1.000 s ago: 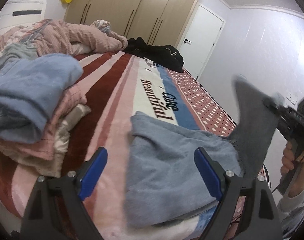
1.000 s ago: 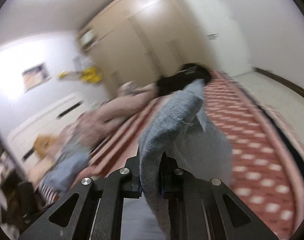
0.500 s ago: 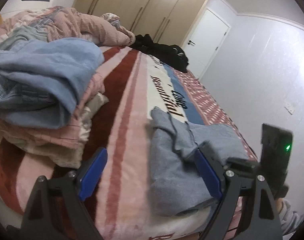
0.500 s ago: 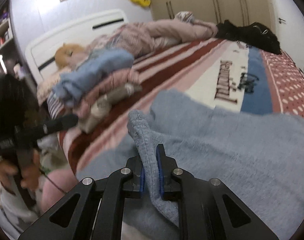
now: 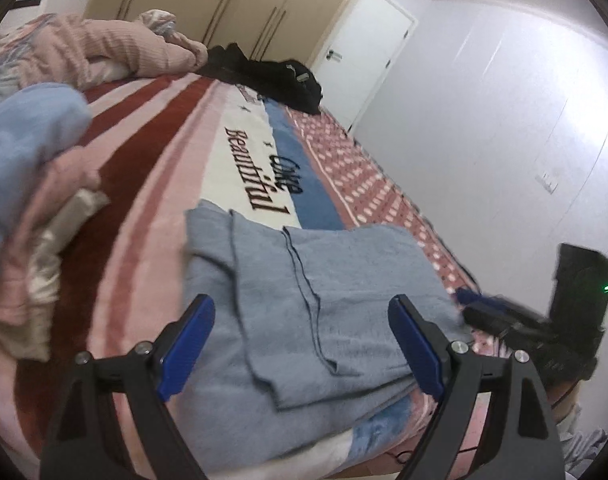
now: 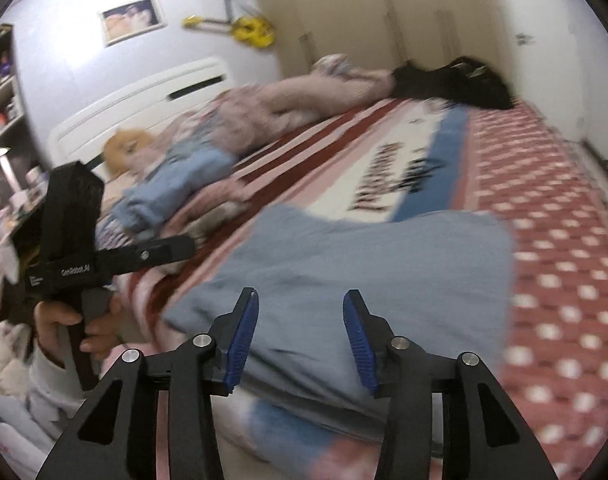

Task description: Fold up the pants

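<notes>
Right wrist view: the gray pants (image 6: 367,264) lie folded on the near edge of the bed (image 6: 551,208). The right gripper (image 6: 300,336) has just been opening, empty, to let them lie. The left gripper (image 5: 304,344) waits wide, empty.

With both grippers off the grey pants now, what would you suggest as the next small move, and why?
Probably close the left gripper on the near edge of the pants to start another fold. The right gripper has just been opening with nothing between its pads, and the pants lie folded on the bed, with layered edges showing.
</notes>
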A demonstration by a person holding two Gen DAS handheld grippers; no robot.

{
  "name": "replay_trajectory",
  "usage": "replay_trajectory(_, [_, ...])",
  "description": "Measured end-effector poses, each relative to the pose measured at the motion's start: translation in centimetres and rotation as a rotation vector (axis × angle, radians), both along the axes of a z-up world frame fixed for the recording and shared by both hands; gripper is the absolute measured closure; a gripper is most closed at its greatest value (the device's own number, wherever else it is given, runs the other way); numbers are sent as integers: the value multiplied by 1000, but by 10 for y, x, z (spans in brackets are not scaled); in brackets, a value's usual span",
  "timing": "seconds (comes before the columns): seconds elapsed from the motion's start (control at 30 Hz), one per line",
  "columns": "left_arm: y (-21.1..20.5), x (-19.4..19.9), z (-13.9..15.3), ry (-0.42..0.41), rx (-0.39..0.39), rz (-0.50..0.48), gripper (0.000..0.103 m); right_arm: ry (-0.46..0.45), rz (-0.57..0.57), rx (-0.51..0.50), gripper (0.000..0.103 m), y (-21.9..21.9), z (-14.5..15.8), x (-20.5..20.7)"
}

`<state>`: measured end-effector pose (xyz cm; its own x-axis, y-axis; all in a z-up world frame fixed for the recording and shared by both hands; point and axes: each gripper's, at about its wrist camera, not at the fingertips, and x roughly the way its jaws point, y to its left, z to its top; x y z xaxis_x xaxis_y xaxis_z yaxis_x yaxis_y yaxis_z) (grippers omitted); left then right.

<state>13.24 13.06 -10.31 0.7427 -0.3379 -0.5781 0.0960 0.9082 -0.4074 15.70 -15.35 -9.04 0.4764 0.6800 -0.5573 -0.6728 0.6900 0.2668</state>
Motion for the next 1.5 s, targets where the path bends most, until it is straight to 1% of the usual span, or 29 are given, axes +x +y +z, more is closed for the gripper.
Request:
replay_trajectory(0.03, [-6, 6, -3, 18, 20, 3, 18, -15, -39, -5, 60, -12, 1, 1])
replay_trajectory(0.1, [-15, 15, -10, 59, 39, 5, 22, -19, -110, -13, 58, -36, -3, 7])
replay_trajectory(0.13, [-17, 17, -14, 77, 40, 4, 24, -8, -132, -11, 57, -44, -6, 10])
replay_trajectory(0.2, [-20, 21, -23, 115, 42, 3, 25, 30, -174, 2, 57, -62, -15, 17])
replay_trajectory(0.27, [-22, 24, -29, 141, 66, 17, 26, 53, -191, 15, 57, -73, -22, 19])
replay_trajectory(0.37, [-20, 24, -36, 172, 71, 41, 32, 80, -191, 34, 57, -82, -30, 21])
replay_trajectory(0.43, [-16, 25, -39, 182, 73, 55, 32, 85, -185, 42, 57, -83, -34, 21])
replay_trajectory(0.53, [-2, 31, -32, 160, 63, 79, 32, 90, -171, 58, 57, -82, -37, 20])
replay_trajectory(0.6, [9, 37, -28, 163, 72, 94, 32, 92, -166, 66, 57, -82, -37, 20])
replay_trajectory(0.67, [17, 40, -28, 174, 57, 79, 33, 92, -158, 72, 57, -81, -37, 20])
replay_trajectory(0.73, [19, 39, -31, 185, 67, 69, 34, 91, -148, 74, 57, -79, -36, 21])
replay_trajectory(0.8, [18, 35, -38, 204, 79, 68, 38, 88, -146, 71, 57, -76, -35, 23])
replay_trajectory(0.83, [19, 31, -45, 221, 77, 61, 45, 85, -146, 71, 57, -74, -34, 24])
replay_trajectory(0.87, [18, 27, -52, 237, 76, 54, 50, 83, -143, 70, 57, -72, -33, 26])
replay_trajectory(0.9, [17, 26, -58, 241, 78, 55, 50, 79, -139, 70, 57, -69, -31, 27])
replay_trajectory(1.0, [18, 14, -67, 222, 69, 56, 51, 59, -116, 62, 57, -58, -21, 32])
replay_trajectory(1.1, [22, 5, -68, 215, 65, 56, 51, 38, -102, 49, 57, -49, -13, 34])
replay_trajectory(1.17, [27, -1, -68, 222, 52, 60, 53, 38, -106, 33, 57, -45, -12, 36])
replay_trajectory(1.27, [34, -7, -62, 220, 32, 81, 54, 75, -90, 12, 57, -41, -23, 37])
replay_trajectory(1.3, [36, -11, -55, 196, 33, 85, 54, 80, -88, 0, 57, -40, -27, 36])
replay_trajectory(1.37, [34, -14, -42, 140, 5, 62, 53, 77, -92, -40, 57, -36, -35, 33])
replay_trajectory(1.43, [32, -15, -33, 117, -40, 28, 46, 60, -96, -82, 57, -34, -41, 29])
replay_trajectory(1.5, [28, -10, -28, 113, -61, 12, 45, 57, -93, -106, 55, -32, -45, 27])
